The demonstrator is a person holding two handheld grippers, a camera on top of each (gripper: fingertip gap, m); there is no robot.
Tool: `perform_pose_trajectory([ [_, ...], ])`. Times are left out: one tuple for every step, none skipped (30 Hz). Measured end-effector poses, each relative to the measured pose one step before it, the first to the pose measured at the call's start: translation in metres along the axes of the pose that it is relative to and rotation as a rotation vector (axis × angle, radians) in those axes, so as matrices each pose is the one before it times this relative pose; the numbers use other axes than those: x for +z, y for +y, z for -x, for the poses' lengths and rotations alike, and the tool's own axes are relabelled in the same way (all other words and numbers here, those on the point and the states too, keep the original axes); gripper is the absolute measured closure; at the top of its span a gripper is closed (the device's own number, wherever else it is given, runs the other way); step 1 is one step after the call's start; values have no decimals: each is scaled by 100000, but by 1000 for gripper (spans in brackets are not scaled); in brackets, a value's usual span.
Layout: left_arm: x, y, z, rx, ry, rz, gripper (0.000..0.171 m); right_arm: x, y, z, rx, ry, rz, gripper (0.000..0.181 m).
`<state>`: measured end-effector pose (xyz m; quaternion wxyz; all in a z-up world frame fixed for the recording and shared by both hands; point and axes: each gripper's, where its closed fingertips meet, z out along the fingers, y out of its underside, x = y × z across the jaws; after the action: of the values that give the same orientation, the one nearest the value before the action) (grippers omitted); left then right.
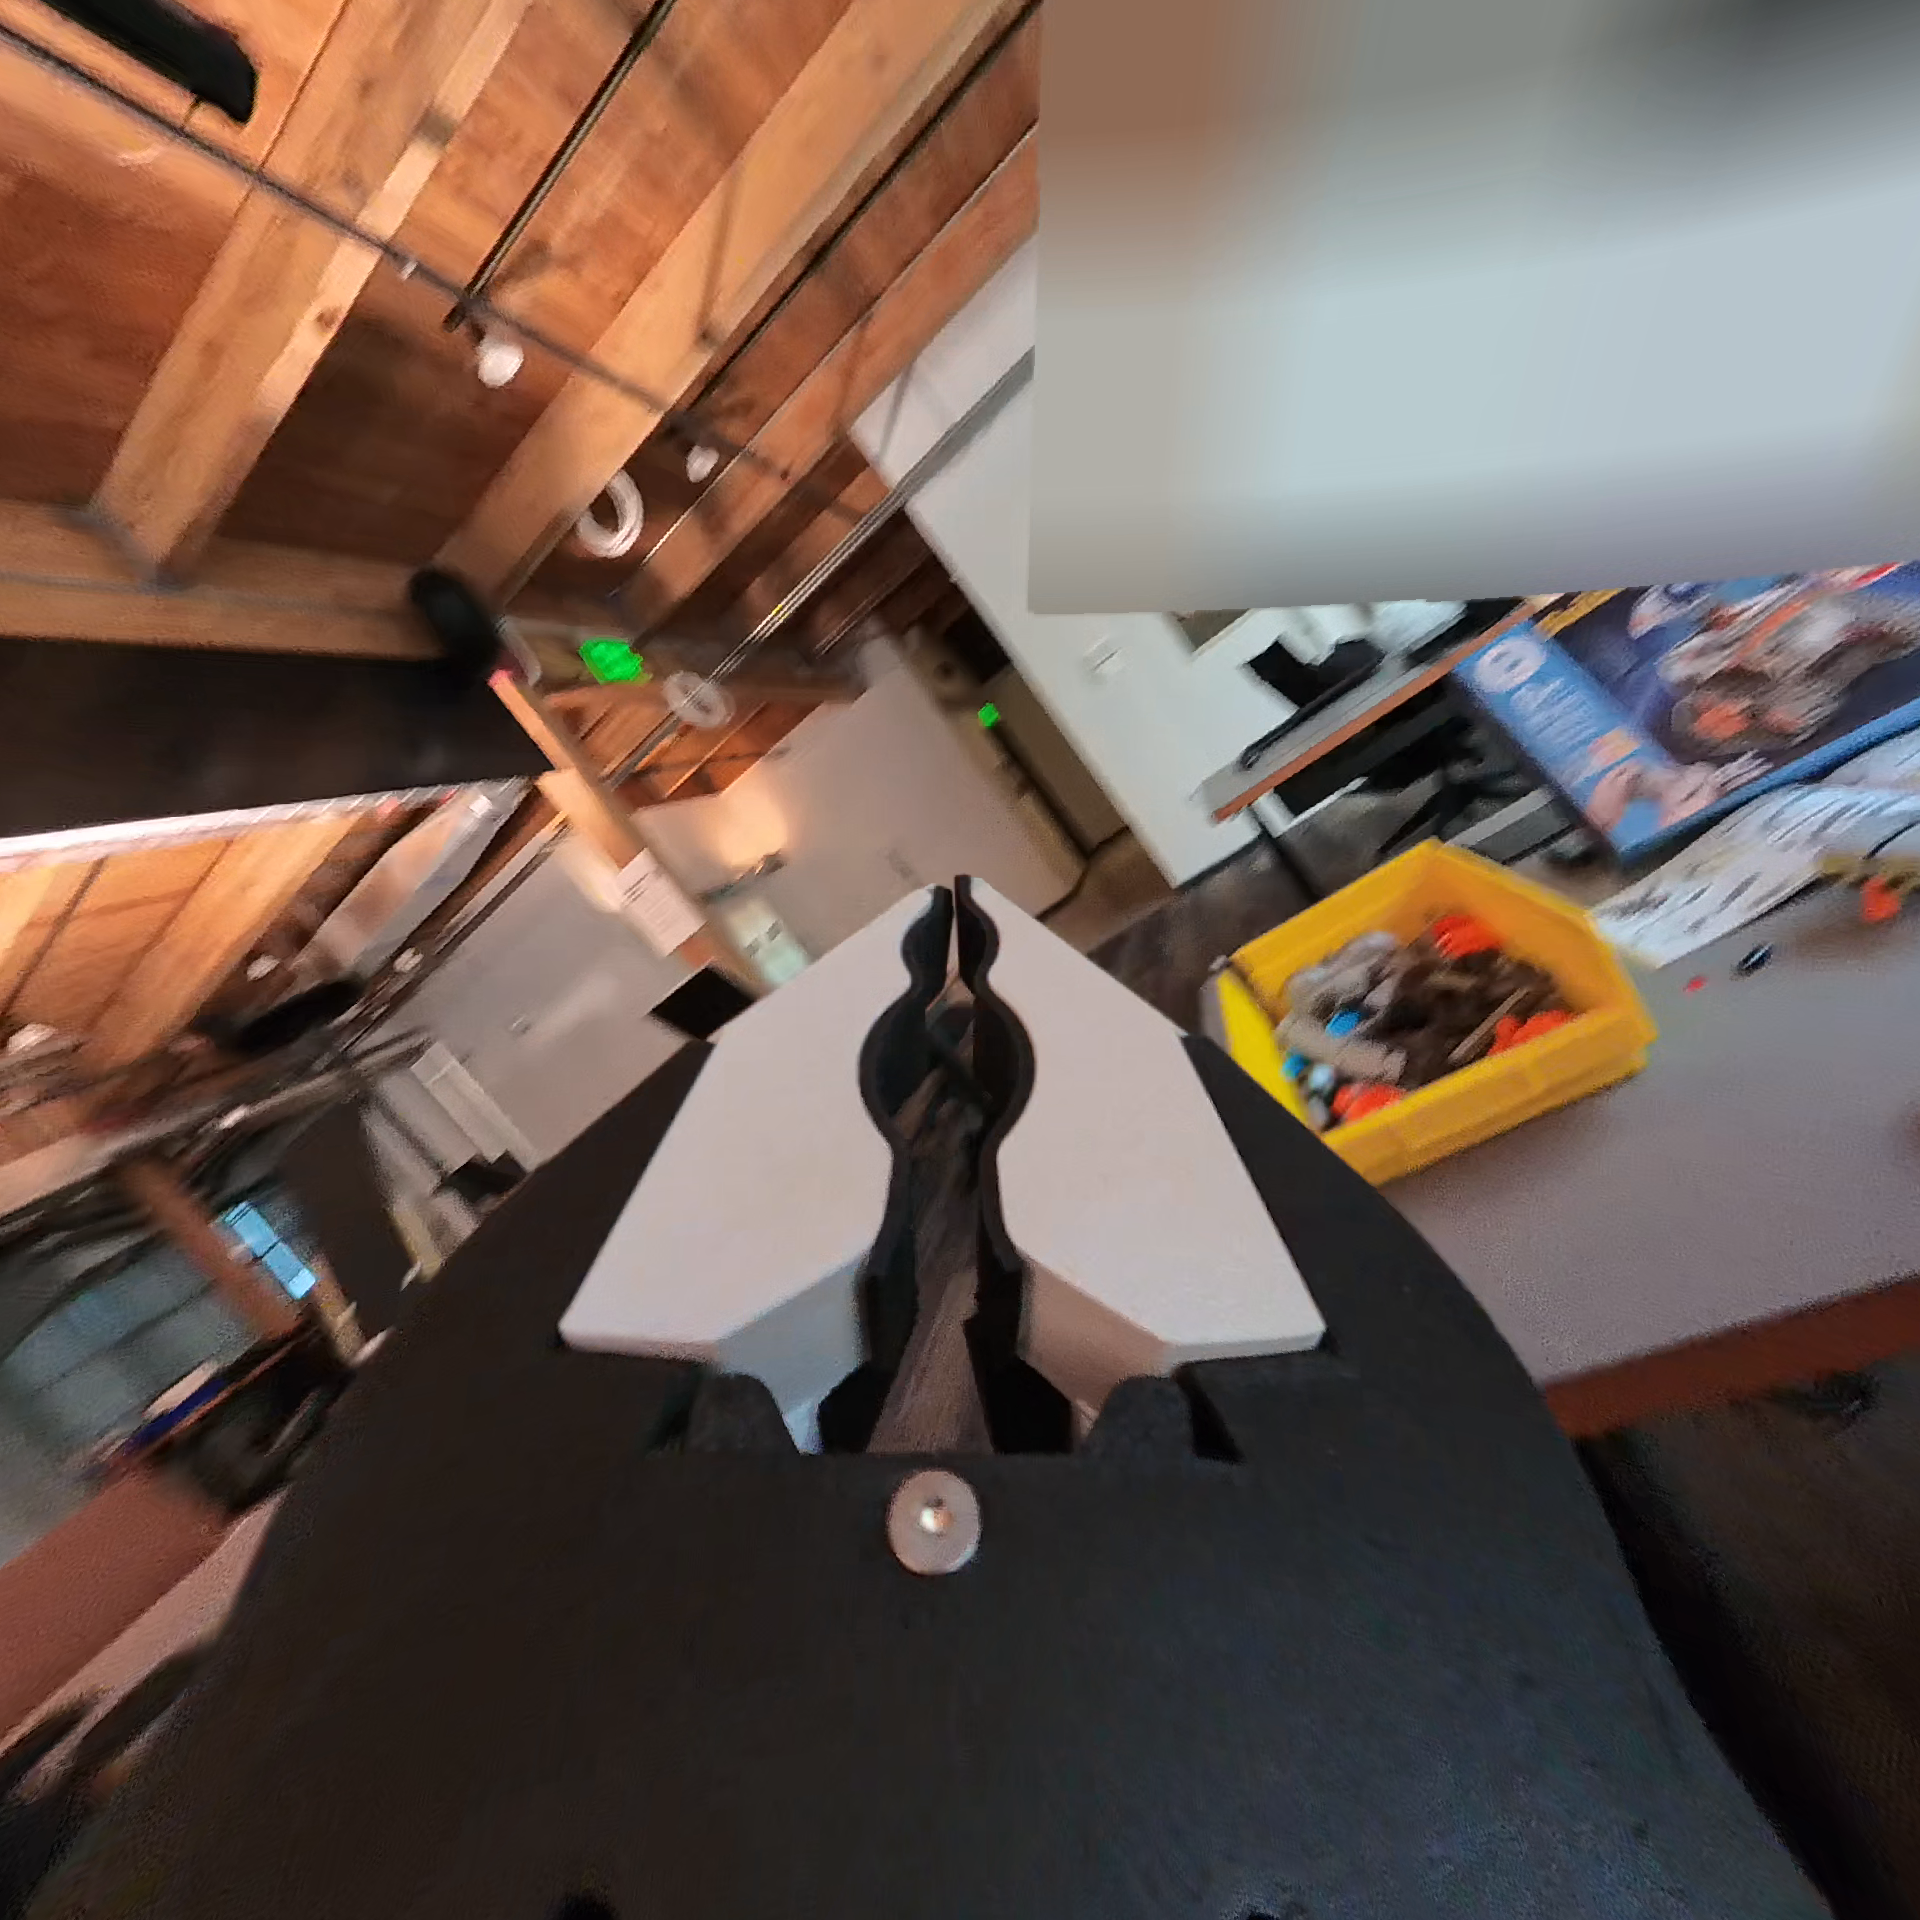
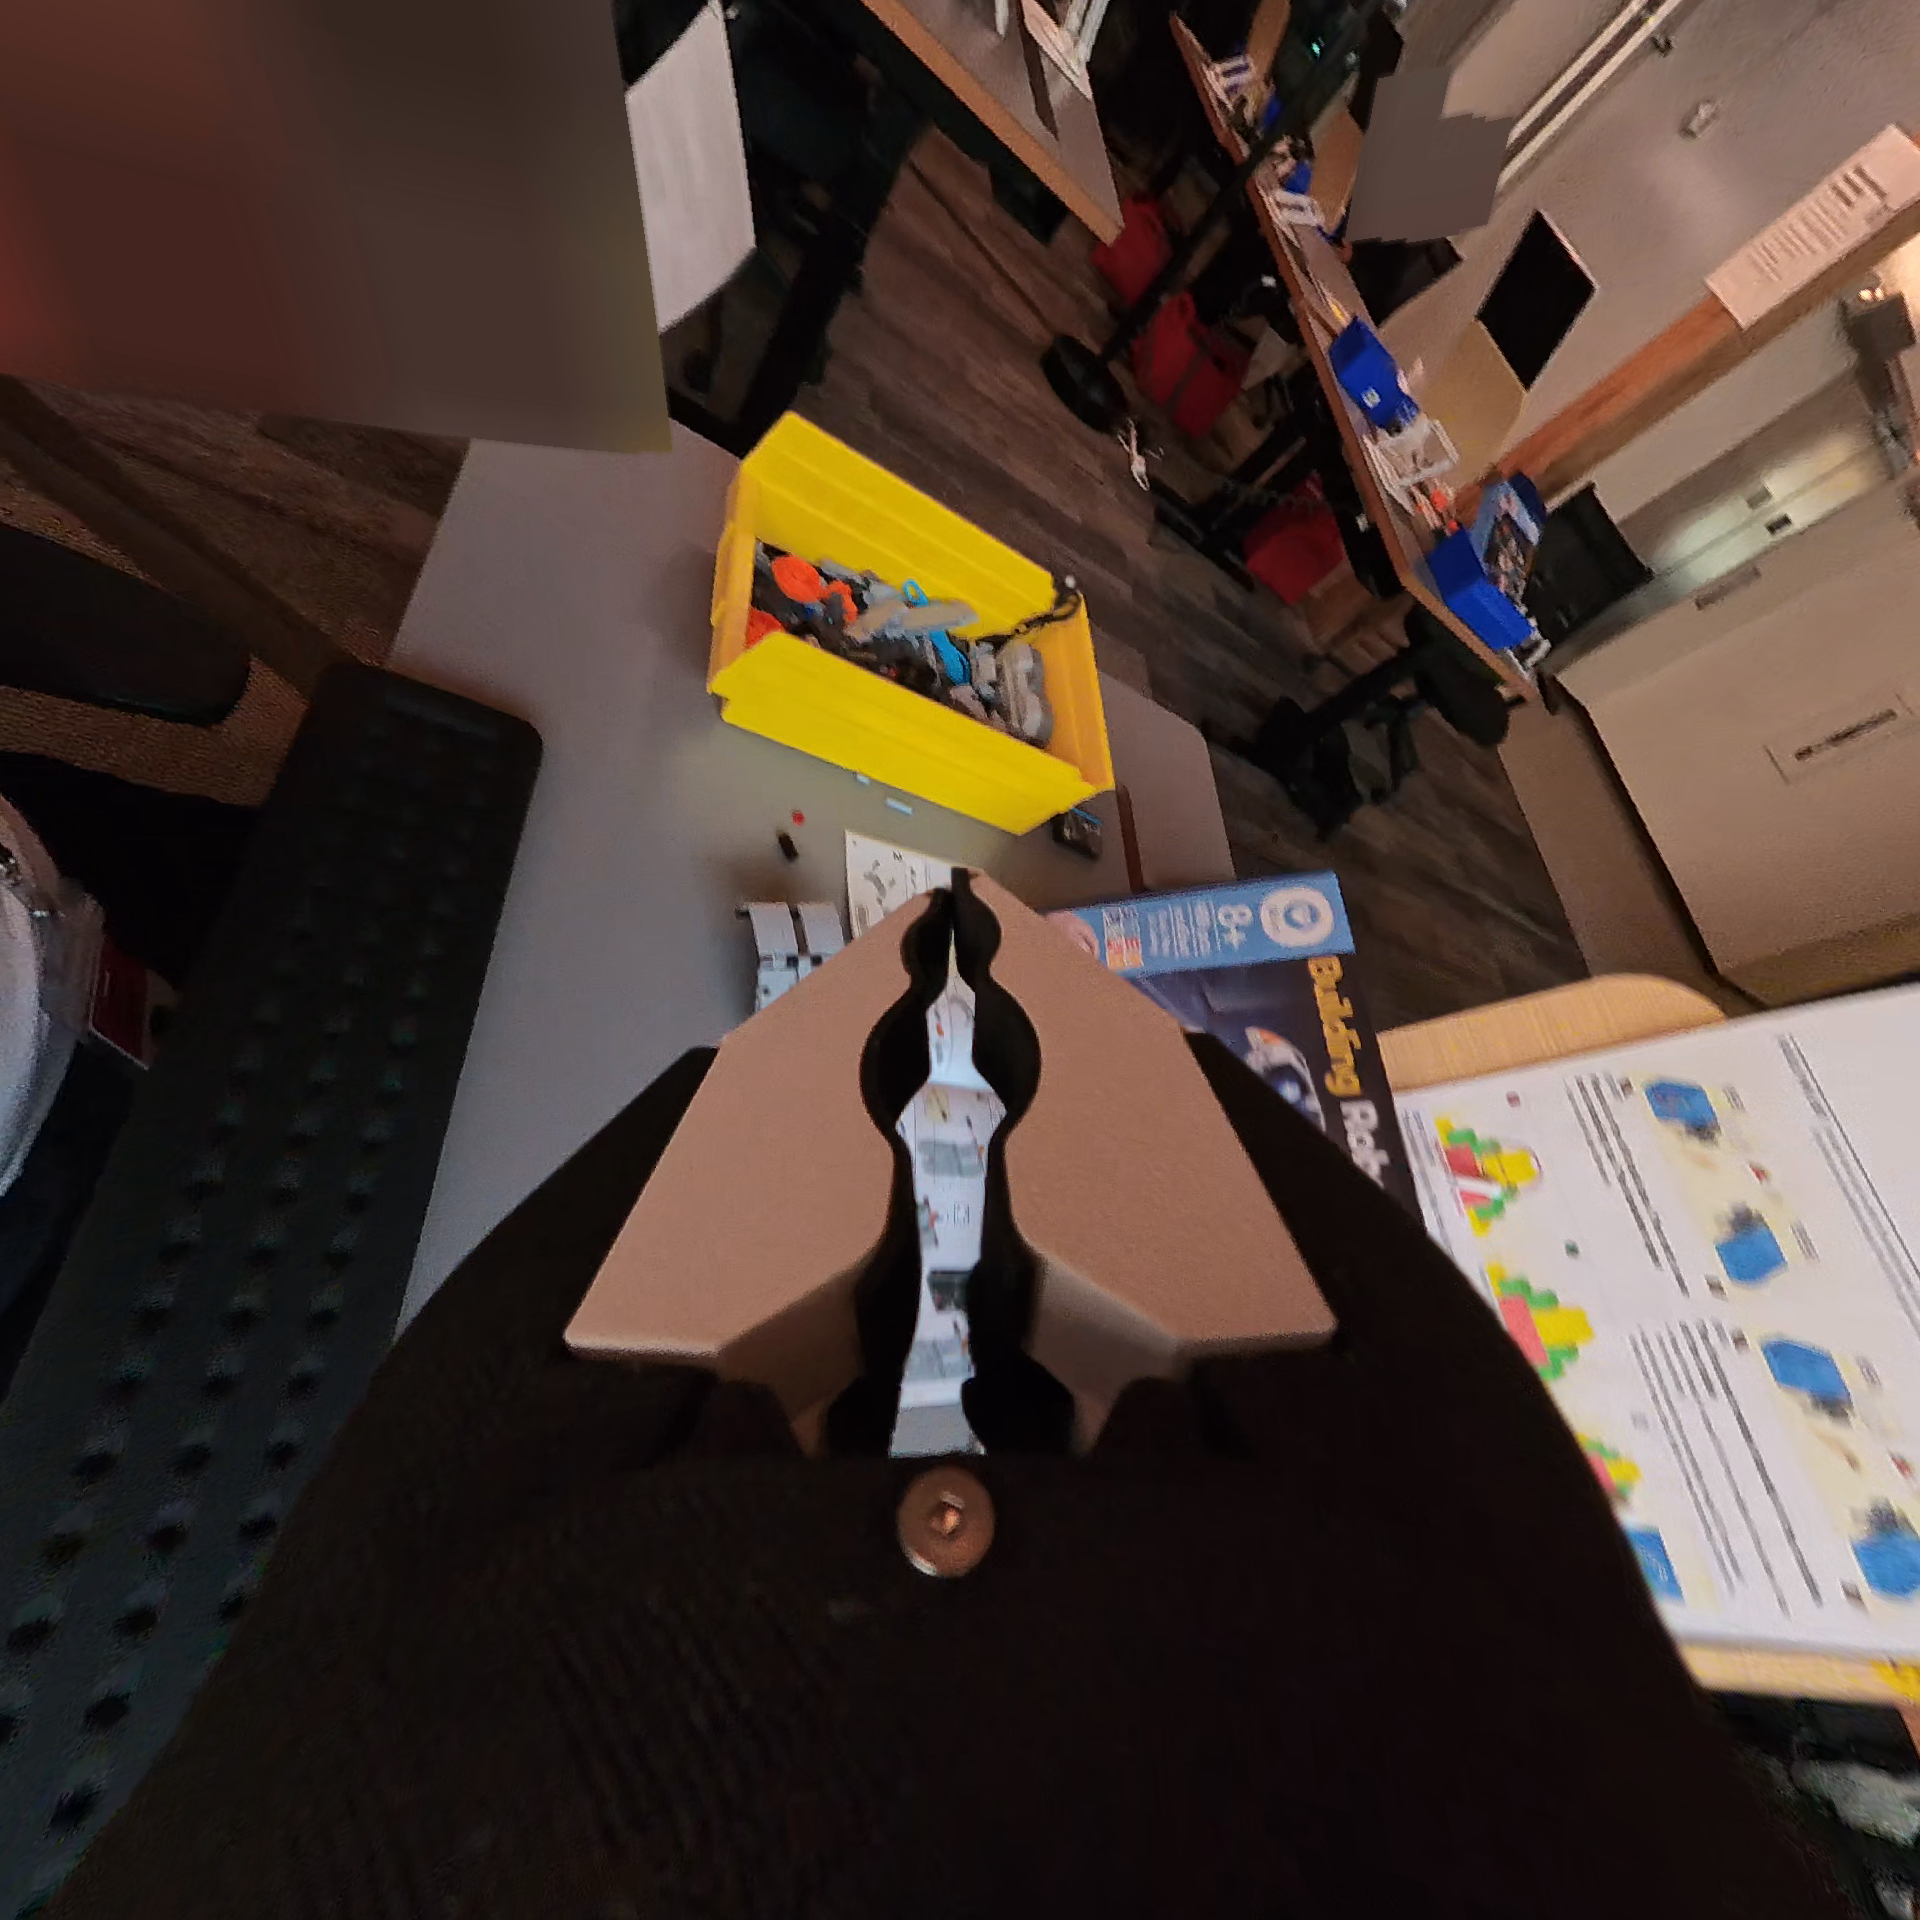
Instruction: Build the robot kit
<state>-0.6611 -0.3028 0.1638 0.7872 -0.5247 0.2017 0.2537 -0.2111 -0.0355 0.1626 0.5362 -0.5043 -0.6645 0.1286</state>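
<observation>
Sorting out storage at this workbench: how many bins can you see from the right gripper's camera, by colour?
Yellow bin, on the grey table, full of small parts: 1
Blue bins, on the long bench farther back: 2
Total: 3

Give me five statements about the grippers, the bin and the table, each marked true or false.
1. The left gripper is shut with nothing in it. True.
2. The yellow bin is empty. False: it holds mixed building pieces.
3. The right gripper holds a red brick. False: it is shut on nothing.
4. A blue box lies on the grey table. True.
5. The yellow bin sits on the floor. False: it sits on the grey table.
</observation>
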Motion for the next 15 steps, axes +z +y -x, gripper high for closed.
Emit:
perform_pose_trajectory([
  [-1777, 613, 1157, 1166, -3873, 4664, 171, 1210, -864, 369, -1469, -1815, -893, 181],
  [-1739, 643, 1053, 1183, -3645, 4337, 171, 1219, -869, 440, -1450, -2235, -661, 181],
  [-1705, 607, 895, 1044, -3008, 3733, 171, 1208, -873, 480, -1535, -2644, -505, 181],
  [-1717, 589, 812, 844, -2551, 3505, 171, 1202, -896, 375, -1560, -2342, -573, 181],
  [-1614, 651, 762, 724, -2560, 3756, 171, 1189, -911, 290, -1547, -2232, -589, 181],
  [-1507, 767, 791, 835, -3017, 3931, 171, 1204, -906, 241, -1467, -2283, -584, 181],
  [-1529, 819, 831, 889, -3352, 3766, 171, 1216, -916, 175, -1490, -2349, -570, 181],
  [-1432, 725, 794, 590, -3230, 3199, 171, 1249, -946, 109, -1552, -2260, -685, 181],
  [-1378, 605, 756, 158, -2775, 2456, 171, 1275, -983, 101, -1553, -2286, -909, 181],
  [-1364, 502, 716, -129, -2311, 1835, 171, 1301, -989, 81, -1538, -2296, -946, 181],
  [-1281, 444, 673, -170, -2011, 1473, 171, 1299, -963, 99, -1569, -2372, -861, 181],
  [-1232, 394, 647, -23, -1920, 1340, 171, 1292, -966, 126, -1650, -2368, -874, 181],
  [-1154, 421, 657, 209, -1969, 1417, 171, 1277, -937, 121, -1796, -2140, -917, 181],
  [-1008, 441, 636, 361, -1834, 1682, 171, 1238, -915, 167, -1894, -2118, -929, 181],
  [-760, 404, 506, 363, -1586, 1923, 171, 1197, -885, 175, -1841, -2157, -927, 181],
])
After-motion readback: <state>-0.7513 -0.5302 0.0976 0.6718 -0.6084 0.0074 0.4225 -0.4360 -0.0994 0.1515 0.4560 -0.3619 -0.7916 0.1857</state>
